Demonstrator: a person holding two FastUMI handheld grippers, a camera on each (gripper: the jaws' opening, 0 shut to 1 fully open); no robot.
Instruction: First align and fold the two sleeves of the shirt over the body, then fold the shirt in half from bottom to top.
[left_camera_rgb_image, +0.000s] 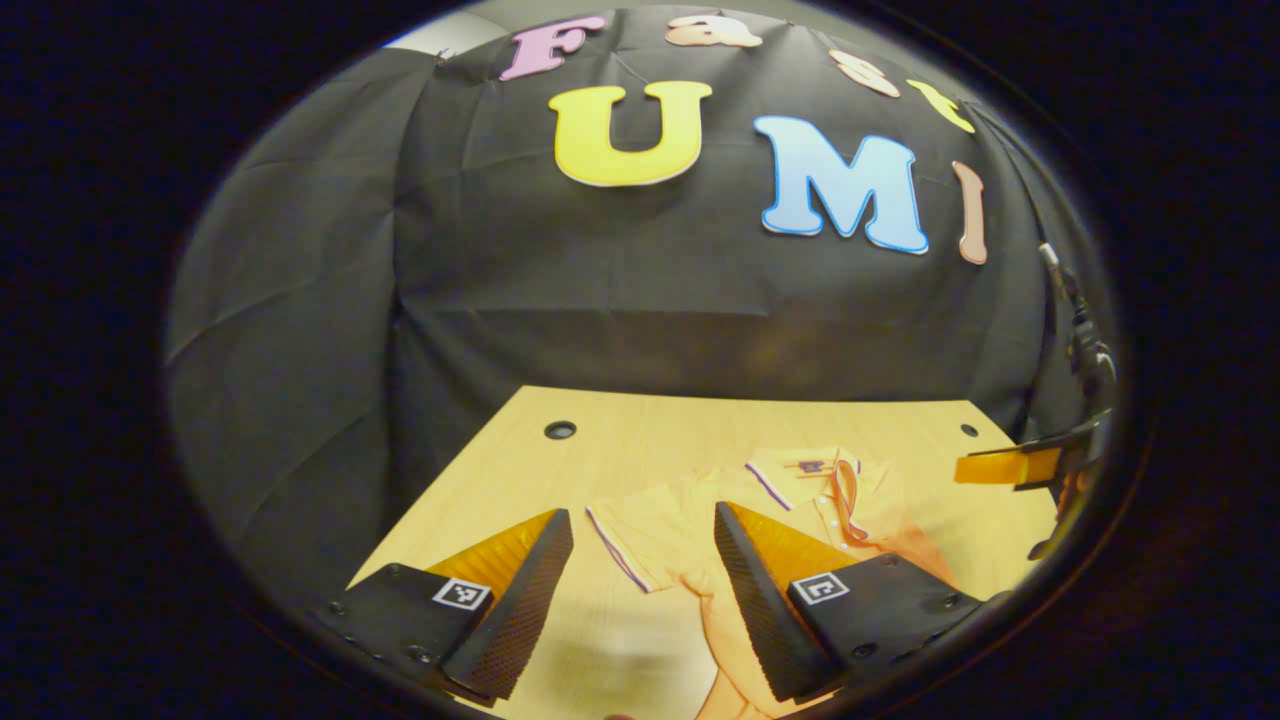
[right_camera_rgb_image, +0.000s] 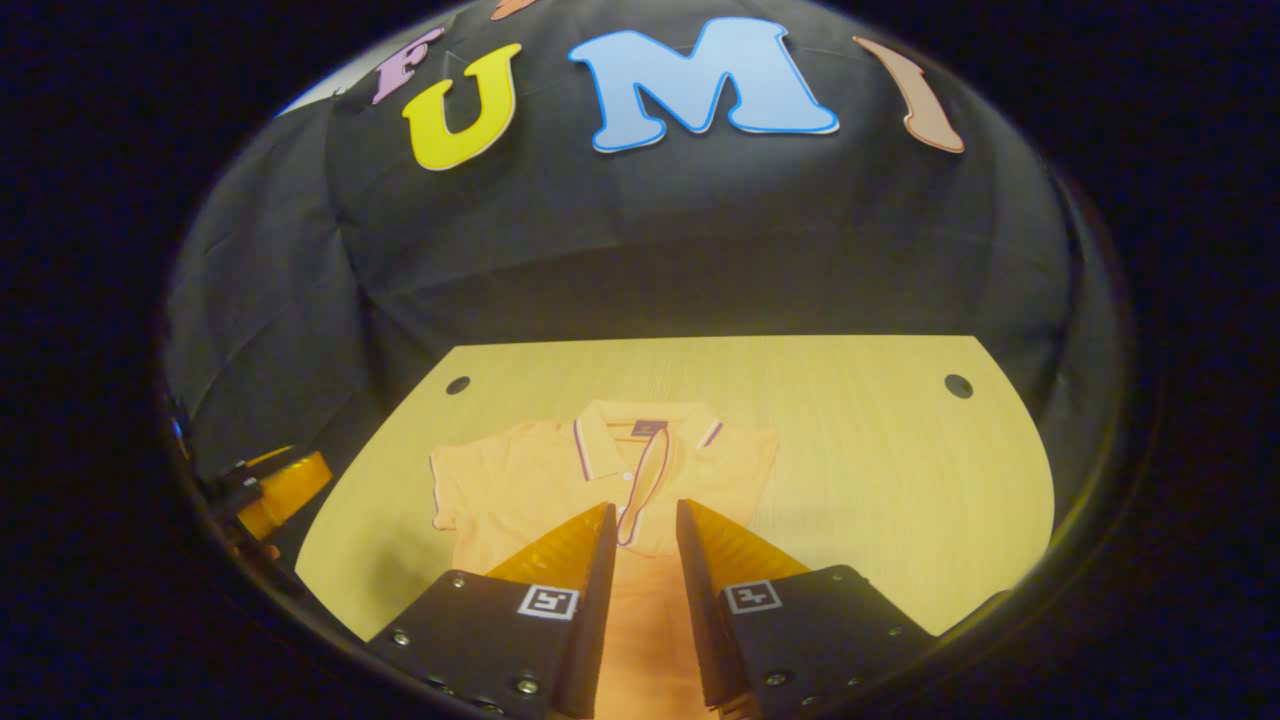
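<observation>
your left gripper (left_camera_rgb_image: 640, 560) hangs above the near left part of the bench (left_camera_rgb_image: 640, 420), jaws spread wide with nothing between them; through the gap you see the shirt's left-side sleeve (left_camera_rgb_image: 640, 535) with its striped cuff lying flat on the wood. the shirt (right_camera_rgb_image: 600, 480) is an orange polo with a striped collar (right_camera_rgb_image: 640, 435), spread face up on the bench, collar toward the back wall, hem toward you. in the right gripper view the left-side sleeve (right_camera_rgb_image: 465, 490) sticks out to the side, unfolded; the other sleeve's end sits near the shoulder and you can't tell if it's tucked or just short in this lens. your right gripper (right_camera_rgb_image: 645, 530) hovers over the shirt's middle, just below the button placket, jaws released with a narrow gap and only bare shirt fabric showing between them; whether the tips touch the cloth you cannot tell. in the left gripper view the other gripper (left_camera_rgb_image: 1010, 467) pokes in at the right edge, over the bench's far right side, apart from the shirt. in the right gripper view the other gripper (right_camera_rgb_image: 285, 490) shows at the left edge, off the bench's left side. two round holes (right_camera_rgb_image: 458, 385) sit in the bench's back corners. shirt body below the placket is partly hidden by the fingers (right_camera_rgb_image: 580, 570), so lower hem can't be read.
</observation>
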